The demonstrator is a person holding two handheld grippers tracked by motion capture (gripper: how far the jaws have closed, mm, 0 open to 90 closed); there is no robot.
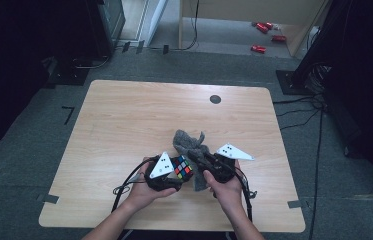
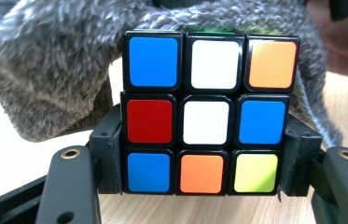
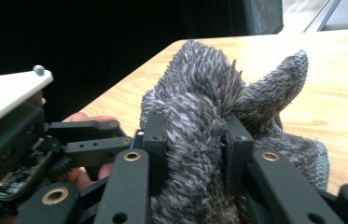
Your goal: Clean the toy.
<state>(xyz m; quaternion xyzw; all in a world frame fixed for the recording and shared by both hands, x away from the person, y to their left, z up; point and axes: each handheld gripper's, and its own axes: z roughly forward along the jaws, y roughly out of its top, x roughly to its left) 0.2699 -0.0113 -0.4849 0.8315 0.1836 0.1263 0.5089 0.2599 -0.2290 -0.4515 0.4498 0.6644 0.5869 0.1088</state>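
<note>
My left gripper (image 2: 204, 186) clamped the multicoloured plastic puzzle cube (image 2: 206, 112) by its two sides near the wooden table's (image 1: 124, 125) six o'clock edge. My right gripper (image 3: 195, 140) pinched the fluffy grey cloth (image 3: 199, 107), which touched the cube at its three o'clock side.

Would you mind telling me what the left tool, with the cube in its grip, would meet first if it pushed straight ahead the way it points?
Most likely the grey cloth: it hangs right behind the puzzle cube that the left tool clamps. Whether cloth and cube already touch is unclear. The right tool pinches that cloth.
</note>
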